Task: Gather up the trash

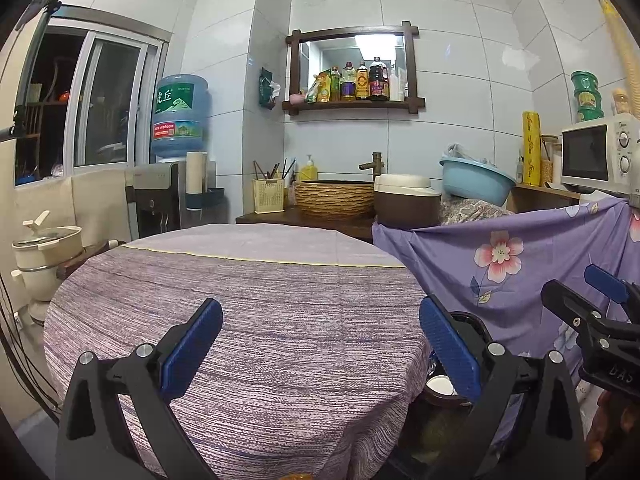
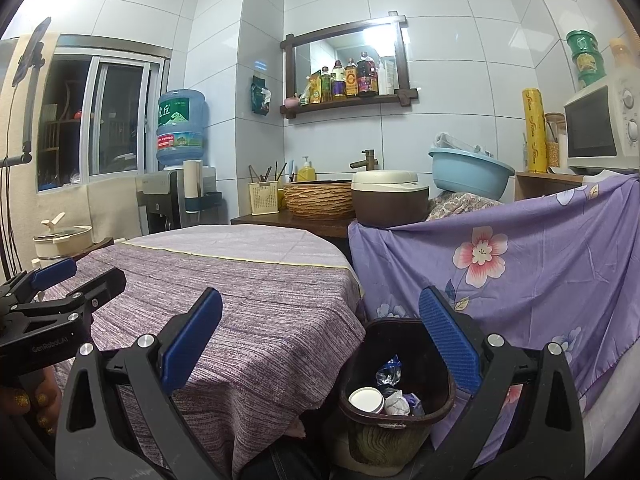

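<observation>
A round table point(image 1: 260, 300) under a purple striped cloth fills the left wrist view, and its top shows only cloth. My left gripper point(image 1: 322, 348) hovers open over the table's near part, holding nothing. A dark brown trash bin point(image 2: 400, 338) stands on the floor at the table's right edge. Inside it lie a white cup point(image 2: 366, 399), crumpled paper point(image 2: 397, 402) and a blue wrapper point(image 2: 389, 372). My right gripper point(image 2: 322, 344) is open and empty above the table edge and bin. In the left wrist view the bin point(image 1: 440, 400) is mostly hidden behind my right finger.
A purple flowered sheet point(image 2: 520, 280) drapes furniture right of the bin. Behind the table a counter holds a rice cooker point(image 2: 388, 196), a woven basin point(image 2: 320, 200) and a blue tub point(image 2: 468, 172). A water dispenser point(image 1: 180, 120) and a cream pot point(image 1: 46, 244) stand at the left.
</observation>
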A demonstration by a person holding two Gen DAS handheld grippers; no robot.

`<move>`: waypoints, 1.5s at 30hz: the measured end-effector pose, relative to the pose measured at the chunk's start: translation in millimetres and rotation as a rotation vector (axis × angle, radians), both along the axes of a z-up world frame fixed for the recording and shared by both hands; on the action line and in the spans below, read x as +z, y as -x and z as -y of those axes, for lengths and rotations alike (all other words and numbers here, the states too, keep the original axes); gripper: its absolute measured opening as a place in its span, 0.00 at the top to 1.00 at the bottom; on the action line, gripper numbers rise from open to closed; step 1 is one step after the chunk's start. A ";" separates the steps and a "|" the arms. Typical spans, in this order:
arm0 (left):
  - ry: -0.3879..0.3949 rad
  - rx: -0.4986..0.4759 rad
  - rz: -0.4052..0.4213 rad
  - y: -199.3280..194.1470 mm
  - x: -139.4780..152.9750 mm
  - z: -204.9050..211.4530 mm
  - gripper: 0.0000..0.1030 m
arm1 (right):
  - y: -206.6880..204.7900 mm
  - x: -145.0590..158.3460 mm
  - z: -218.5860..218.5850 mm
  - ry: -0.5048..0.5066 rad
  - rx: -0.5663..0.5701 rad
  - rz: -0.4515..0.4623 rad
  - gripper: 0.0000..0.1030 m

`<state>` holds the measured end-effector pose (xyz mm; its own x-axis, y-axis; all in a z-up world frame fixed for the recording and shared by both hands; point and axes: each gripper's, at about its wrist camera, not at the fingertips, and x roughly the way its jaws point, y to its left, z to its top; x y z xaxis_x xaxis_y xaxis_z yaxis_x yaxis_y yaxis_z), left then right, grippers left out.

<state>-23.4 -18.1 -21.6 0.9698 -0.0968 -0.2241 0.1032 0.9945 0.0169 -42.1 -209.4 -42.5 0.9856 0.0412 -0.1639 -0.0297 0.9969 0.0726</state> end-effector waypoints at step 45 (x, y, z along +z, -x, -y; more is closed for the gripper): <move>0.001 -0.016 -0.001 -3.4 -2.2 1.1 0.05 | -1.7 -5.3 -2.1 -0.004 0.001 -0.005 0.06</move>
